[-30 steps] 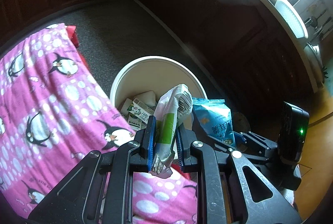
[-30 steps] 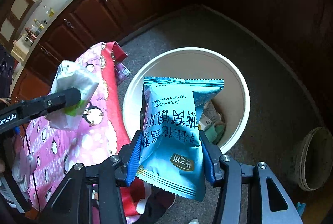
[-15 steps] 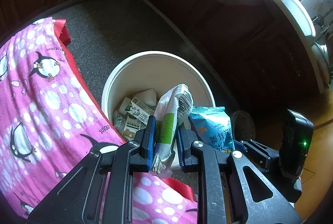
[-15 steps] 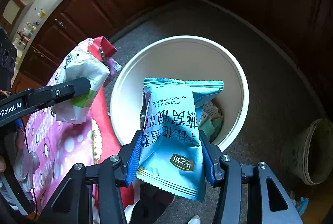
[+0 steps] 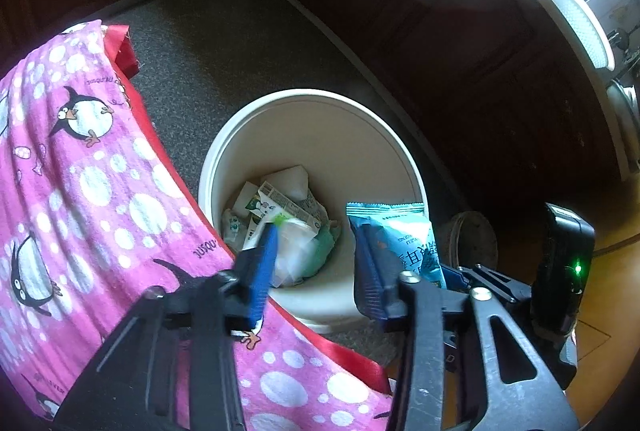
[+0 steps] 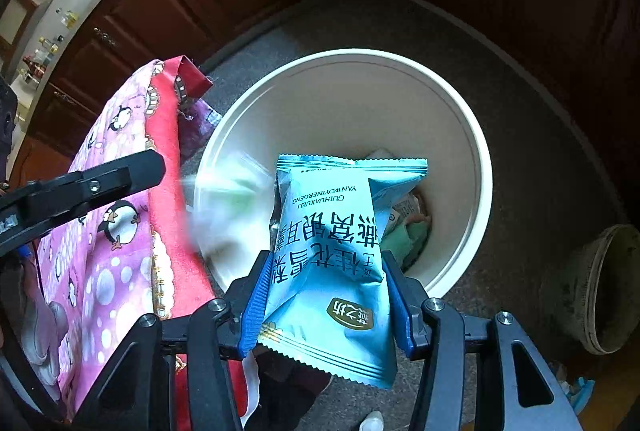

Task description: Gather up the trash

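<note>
The left gripper (image 5: 316, 263) hangs over the white bin (image 5: 280, 99), its 2 blue pads spread wide with nothing between them. A white-and-green wrapper (image 6: 224, 207) shows as a blur at the bin's near rim, clear of that gripper. The right gripper (image 6: 324, 295) is clamped on a blue snack packet (image 6: 332, 251), held above the bin's near edge. Beside the bin, a pink penguin cloth (image 5: 72, 183) drapes over a table.
</note>
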{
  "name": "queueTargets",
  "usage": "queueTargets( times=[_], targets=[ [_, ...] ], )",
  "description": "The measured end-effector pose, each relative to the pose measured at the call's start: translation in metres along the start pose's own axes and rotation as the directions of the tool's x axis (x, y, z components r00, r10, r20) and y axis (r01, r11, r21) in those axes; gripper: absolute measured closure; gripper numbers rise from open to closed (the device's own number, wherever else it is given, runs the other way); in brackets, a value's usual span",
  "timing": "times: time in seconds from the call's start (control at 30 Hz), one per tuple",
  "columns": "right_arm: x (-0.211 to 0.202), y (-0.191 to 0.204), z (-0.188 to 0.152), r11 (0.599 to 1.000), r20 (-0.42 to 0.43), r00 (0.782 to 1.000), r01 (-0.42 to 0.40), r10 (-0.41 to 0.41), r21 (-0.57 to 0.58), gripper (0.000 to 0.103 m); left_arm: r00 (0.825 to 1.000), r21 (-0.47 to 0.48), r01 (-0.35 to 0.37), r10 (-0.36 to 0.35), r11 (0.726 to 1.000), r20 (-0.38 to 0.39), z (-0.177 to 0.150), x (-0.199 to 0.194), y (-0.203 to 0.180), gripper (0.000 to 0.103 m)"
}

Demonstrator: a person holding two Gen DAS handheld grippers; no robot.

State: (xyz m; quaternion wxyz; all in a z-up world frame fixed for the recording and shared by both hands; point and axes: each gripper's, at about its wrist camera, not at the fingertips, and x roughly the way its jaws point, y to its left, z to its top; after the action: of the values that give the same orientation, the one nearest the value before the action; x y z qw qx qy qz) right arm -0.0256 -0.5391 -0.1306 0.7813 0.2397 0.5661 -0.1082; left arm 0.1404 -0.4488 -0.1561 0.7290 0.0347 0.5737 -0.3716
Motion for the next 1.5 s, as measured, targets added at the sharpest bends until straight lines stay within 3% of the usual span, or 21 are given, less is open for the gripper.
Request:
queueTargets(
  times=[0.27, 0.4, 0.93, 1.27, 1.5],
  targets=[
    [0.003, 0.0, -0.001, 1.0, -0.009, 1.0, 0.01, -0.009, 0.009, 0.046, 1.0, 0.004, 0.0, 0.0, 1.0, 0.003, -0.003, -0.003, 0.002, 0.062],
    [0.006, -0.002, -0.003, 1.0, -0.016, 1.0, 0.009, -0.008, 0.023, 0.045, 1.0, 0.01, 0.003, -0.003, 1.0, 0.007, -0.004, -0.005, 0.004, 0.053],
    [0.003, -0.003, -0.003, 1.0, -0.015, 1.0, 0.018, -0.018, 0.019, 0.043, 0.999, 0.044, 0.018, -0.02, 0.999, 0.045, -0.009, -0.033, -0.007, 0.048],
    [-0.01, 0.003, -0.01, 0.999, 0.011, 1.0, 0.024, -0.024, 0.023, 0.043, 0.994, 0.077, -0.054, 0.047, 0.996, 0.096, -0.015, -0.056, -0.012, 0.048],
    [-0.035, 0.013, -0.017, 0.999, 0.1, 0.994, 0.034, -0.036, 0.02, 0.043, 0.984, 0.11, -0.101, 0.083, 0.989, 0.155, -0.032, -0.078, -0.018, 0.048]
  ],
)
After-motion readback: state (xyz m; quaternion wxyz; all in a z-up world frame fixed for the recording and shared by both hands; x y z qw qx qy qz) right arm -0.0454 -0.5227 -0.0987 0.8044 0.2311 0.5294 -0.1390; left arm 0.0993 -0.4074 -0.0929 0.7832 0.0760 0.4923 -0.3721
